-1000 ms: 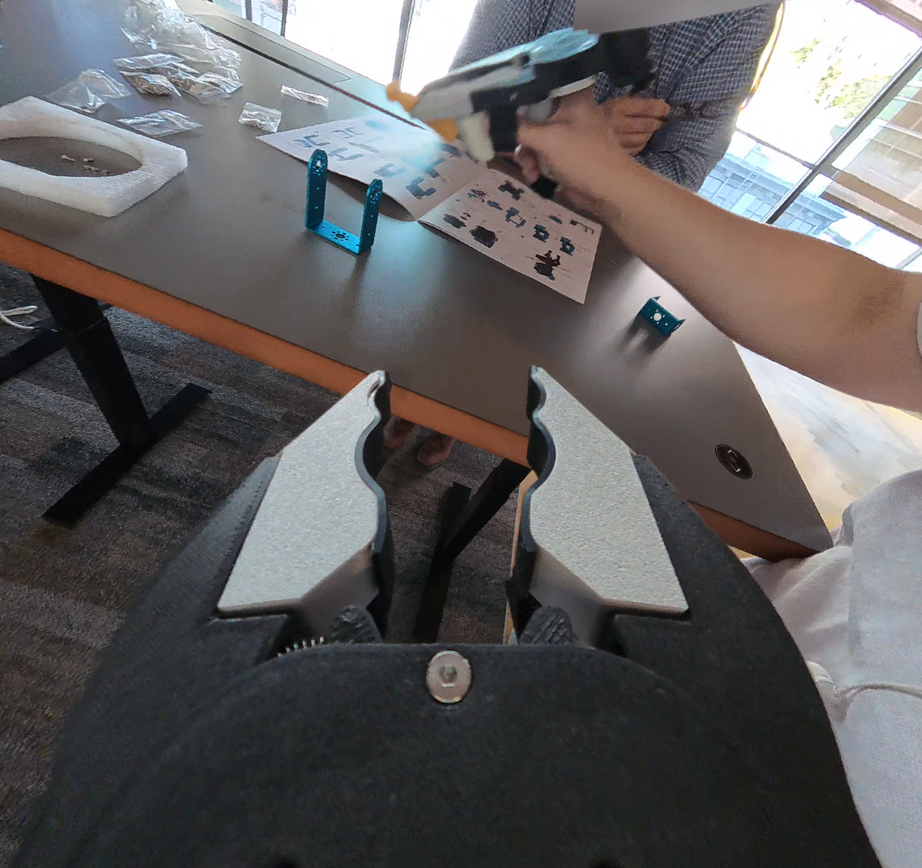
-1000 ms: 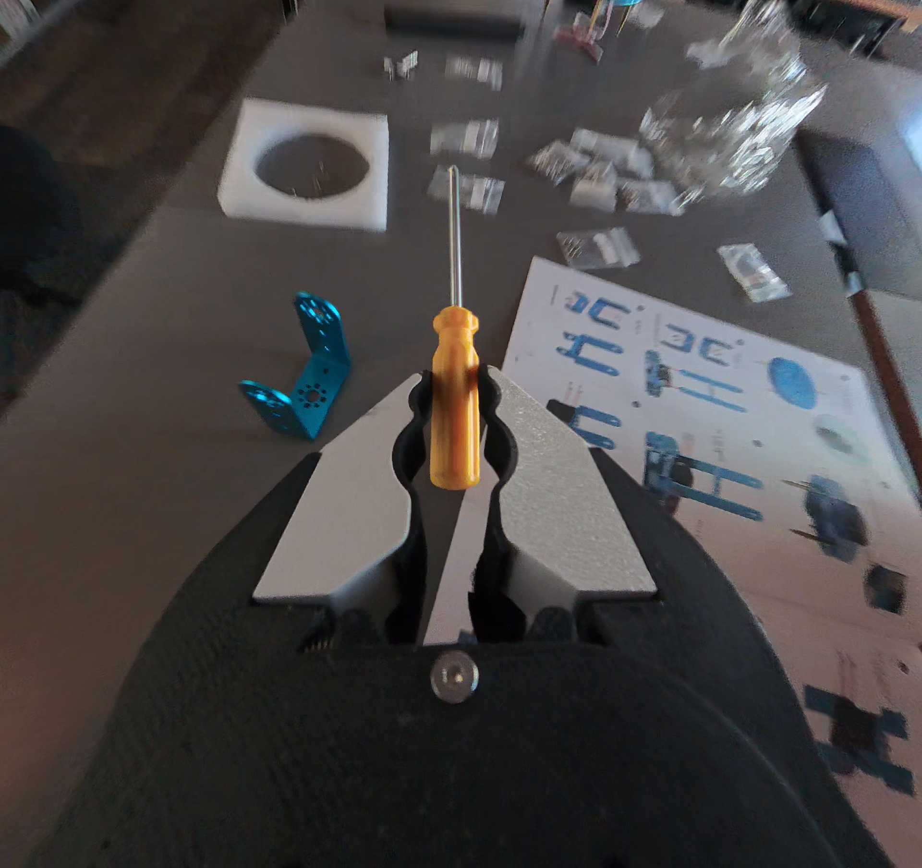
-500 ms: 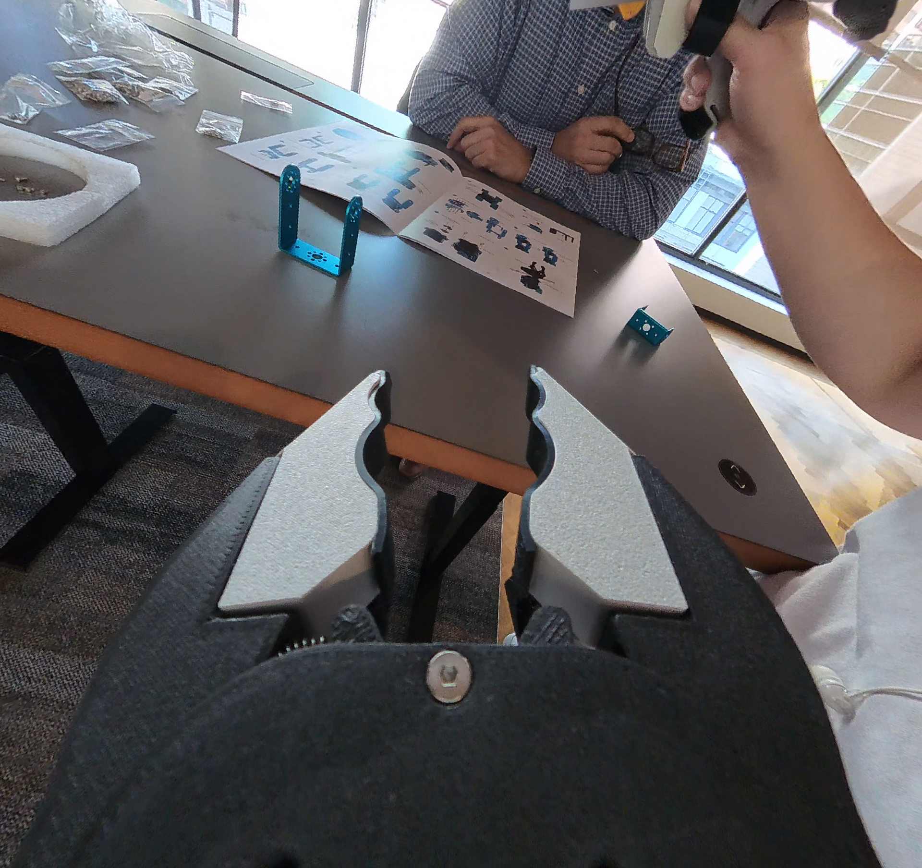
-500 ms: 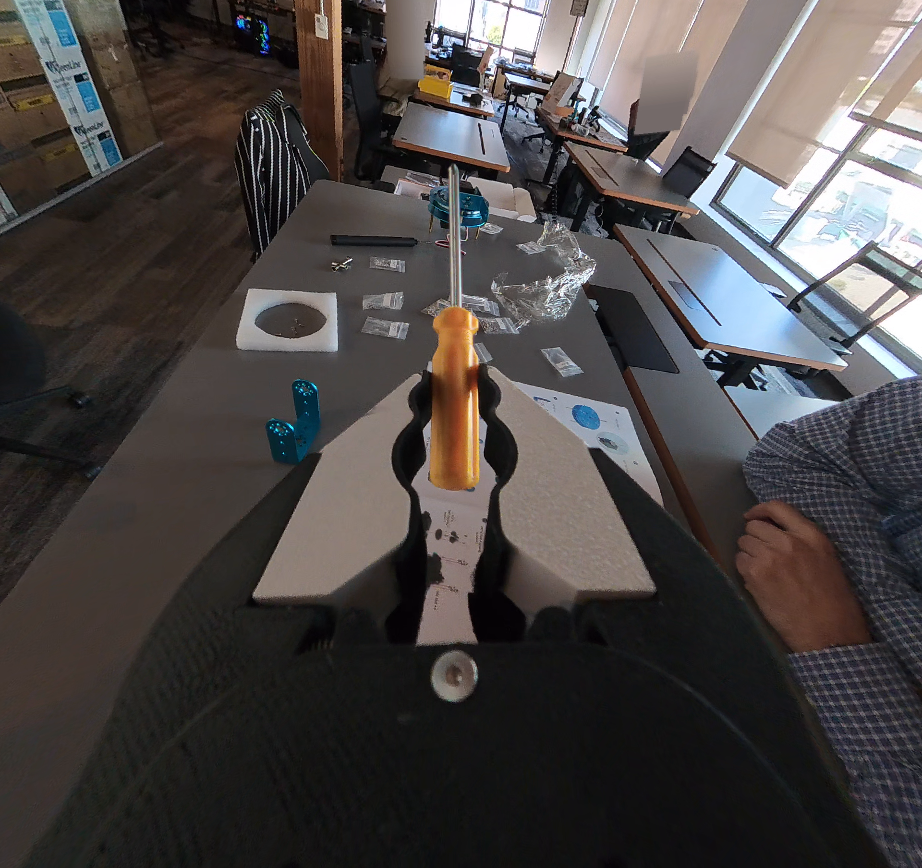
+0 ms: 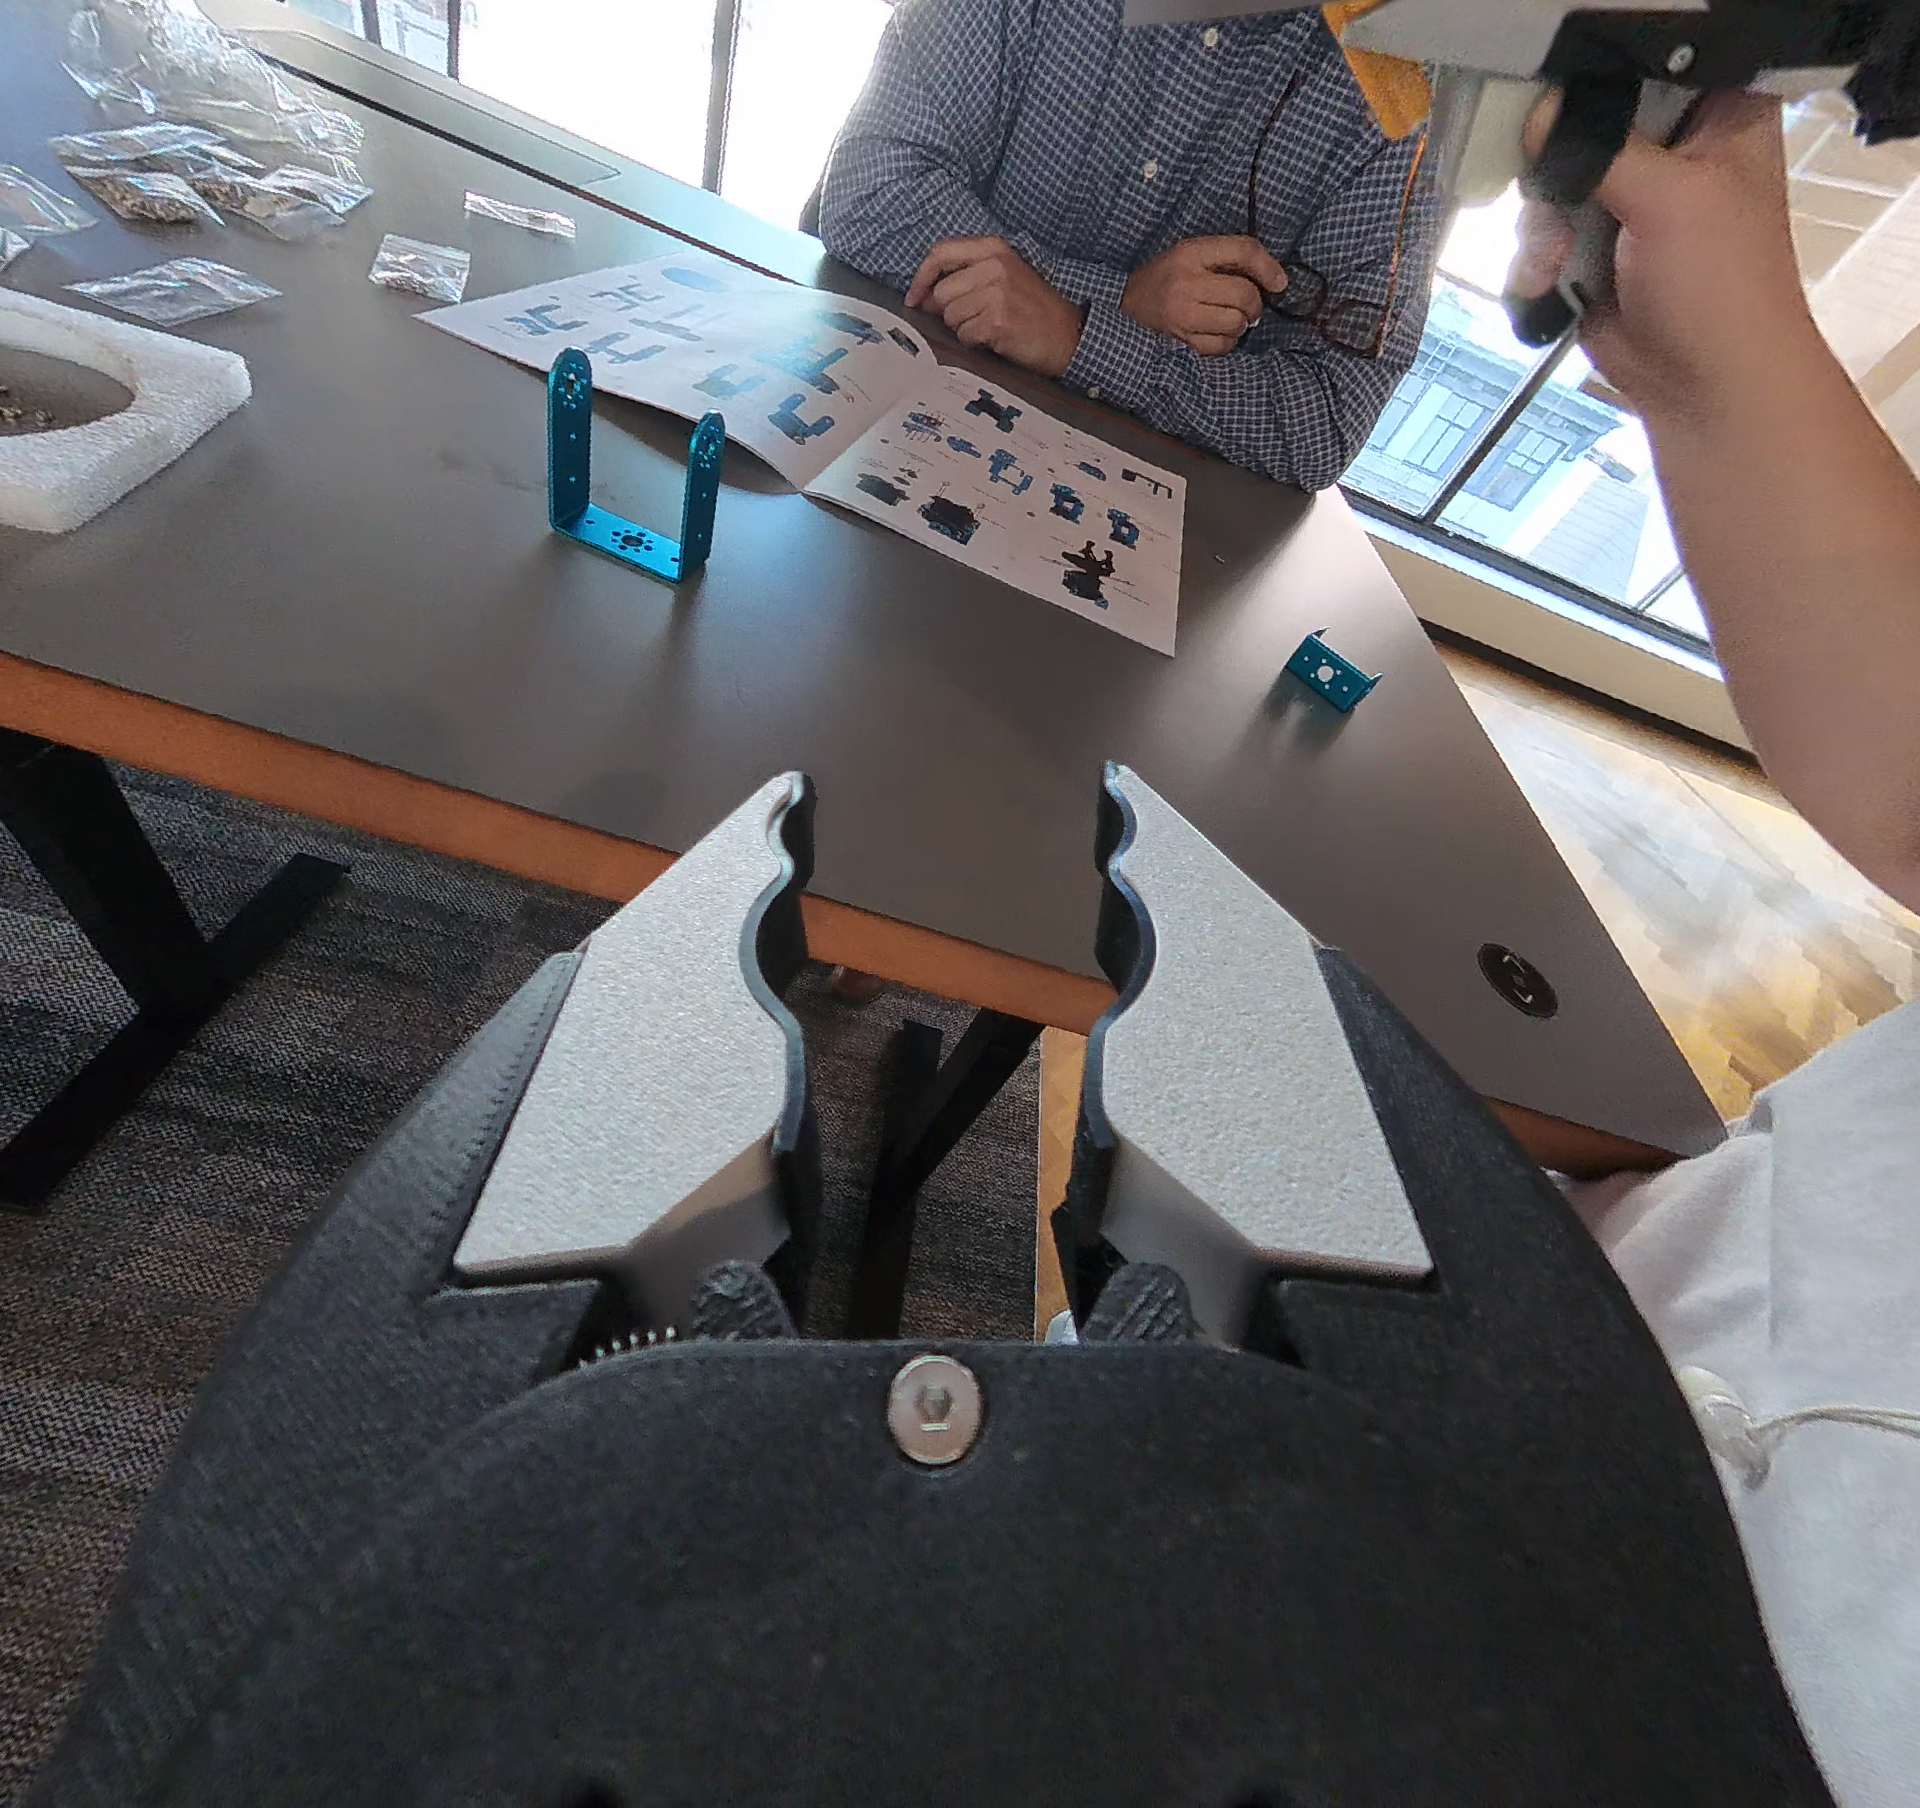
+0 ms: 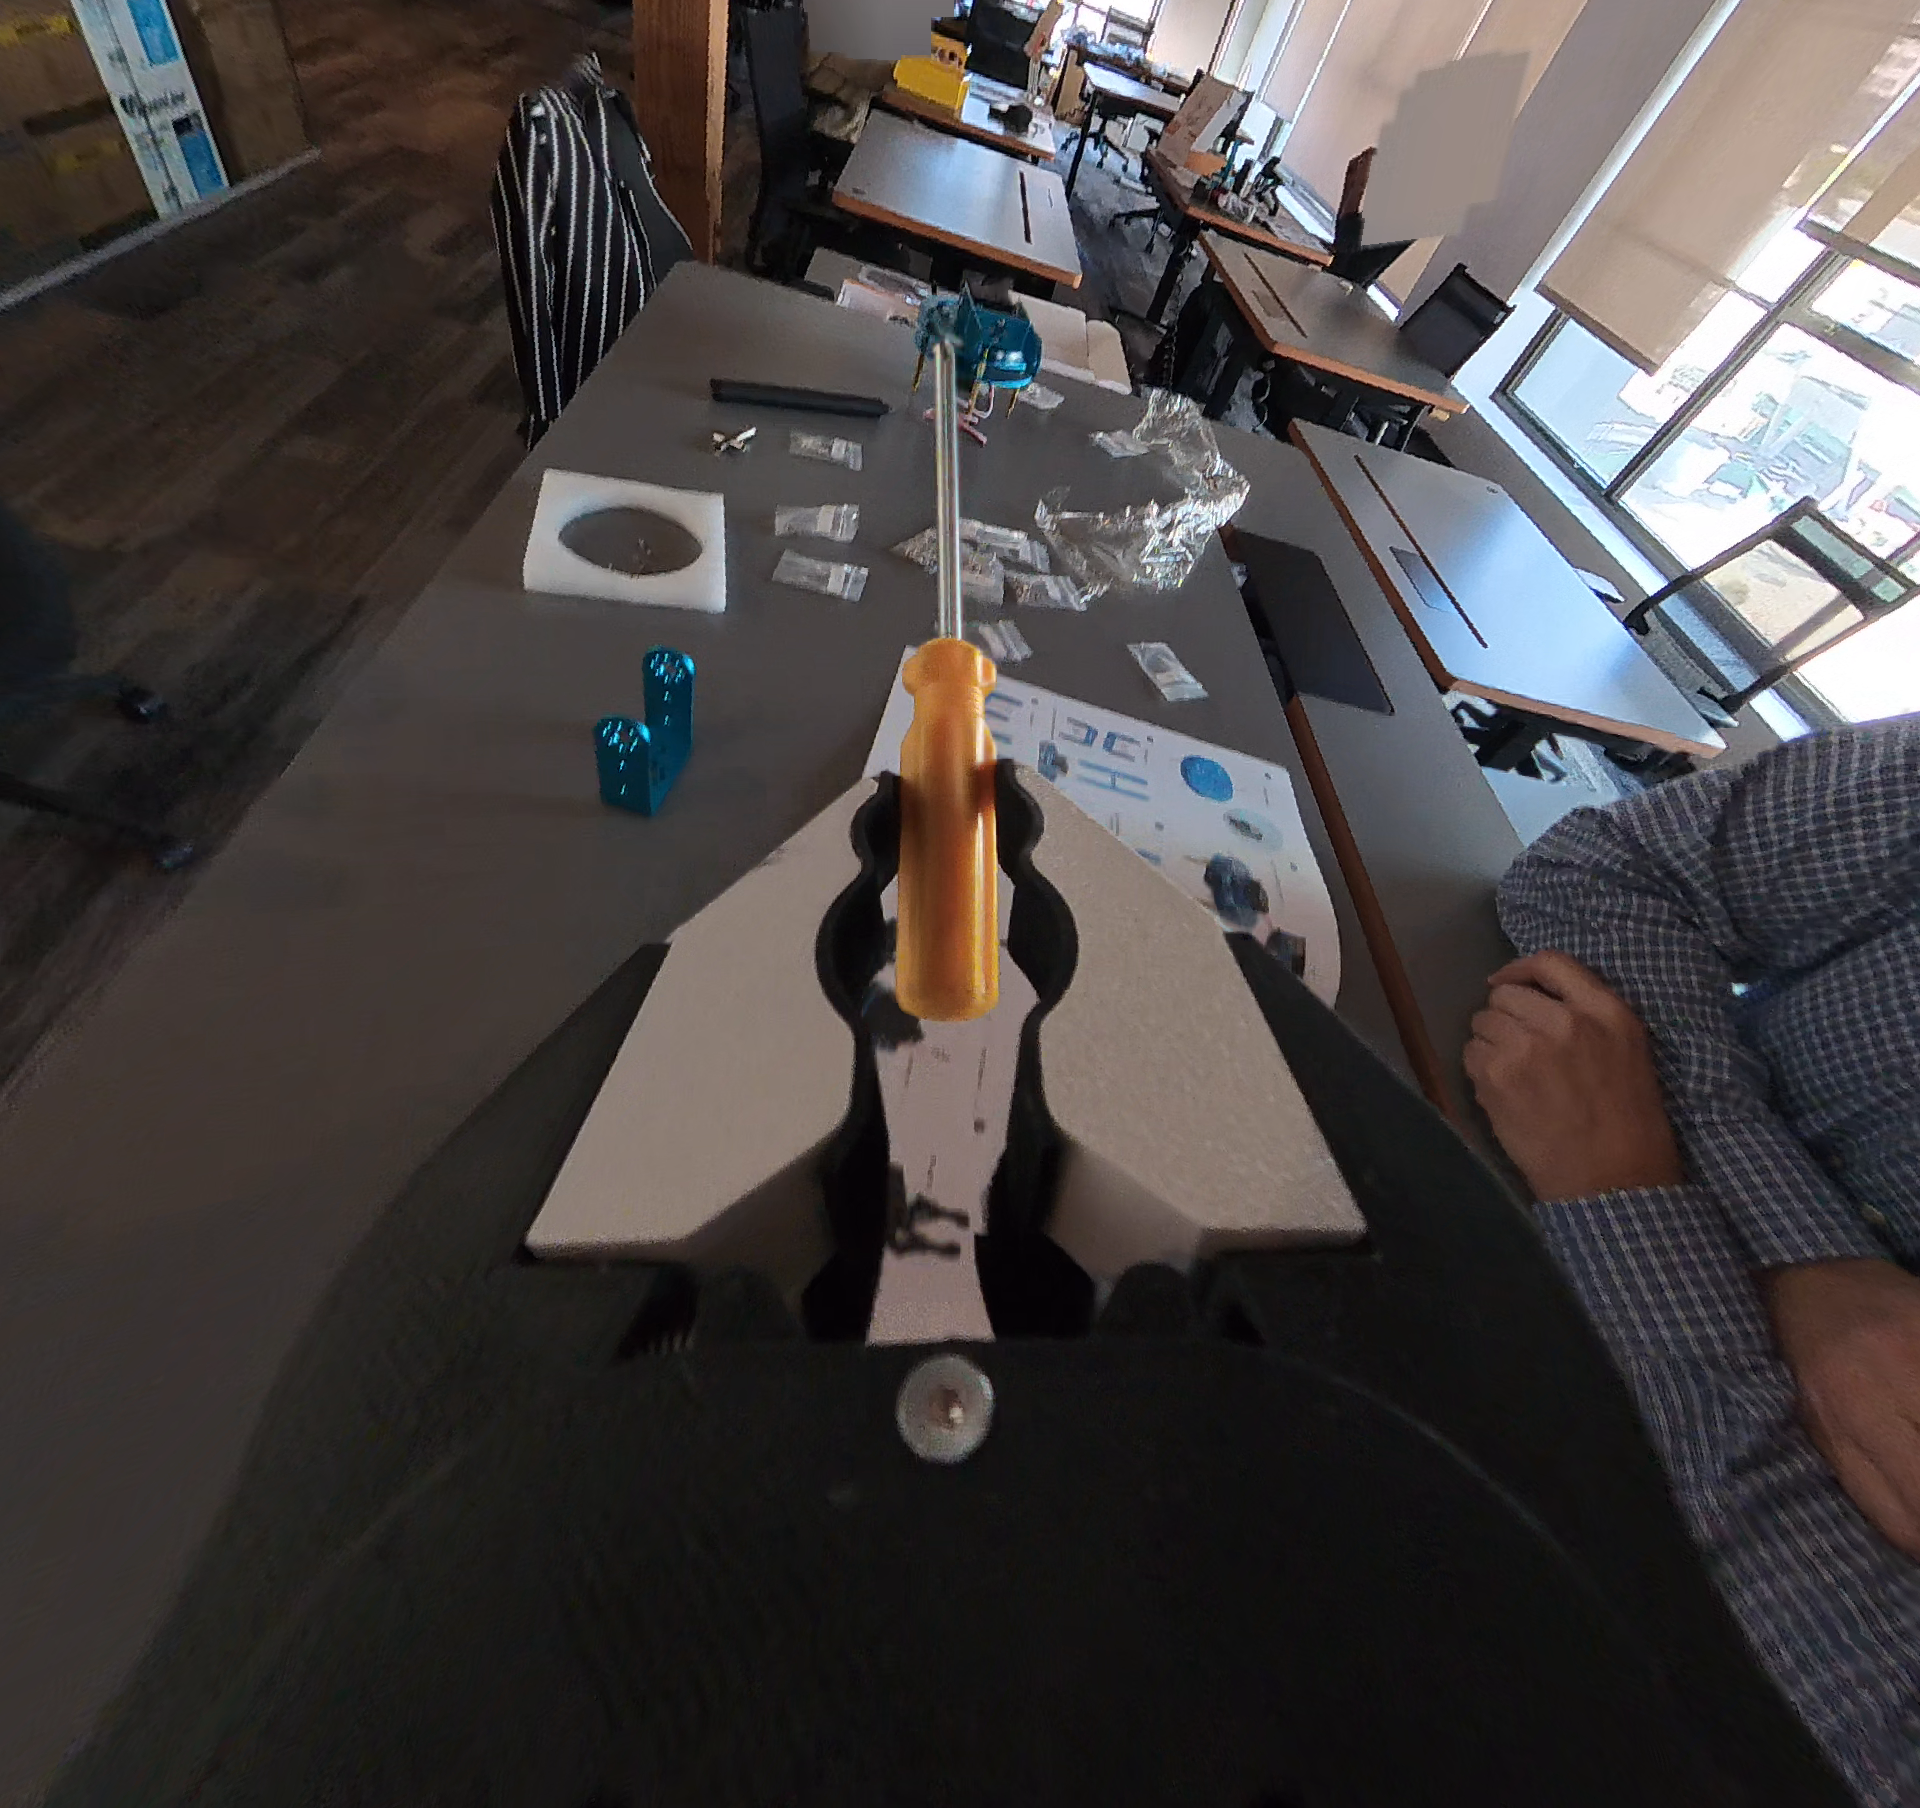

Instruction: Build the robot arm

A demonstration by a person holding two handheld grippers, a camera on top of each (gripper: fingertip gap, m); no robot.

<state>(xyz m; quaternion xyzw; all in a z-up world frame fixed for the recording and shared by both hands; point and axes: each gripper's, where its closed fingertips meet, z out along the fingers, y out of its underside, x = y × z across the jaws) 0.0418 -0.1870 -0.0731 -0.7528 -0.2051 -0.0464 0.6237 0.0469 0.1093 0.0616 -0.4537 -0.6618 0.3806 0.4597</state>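
My right gripper is shut on an orange-handled screwdriver whose shaft points forward, held high above the grey table. It also shows at the upper right of the left wrist view, in a hand. My left gripper is open and empty, held before the table's near edge. A blue U-shaped bracket stands upright on the table, also in the right wrist view. A small blue bracket lies to the right. An open instruction booklet lies beyond them.
A person in a checked shirt rests folded arms on the table's far side. A white foam block, small plastic bags of parts and crumpled plastic wrap lie farther along. Other desks stand behind. Tip to tip, the grippers are about 35 centimeters apart.
My right gripper has risen from low over the table to high at the right, still holding the screwdriver. My left gripper has barely moved and stays open.
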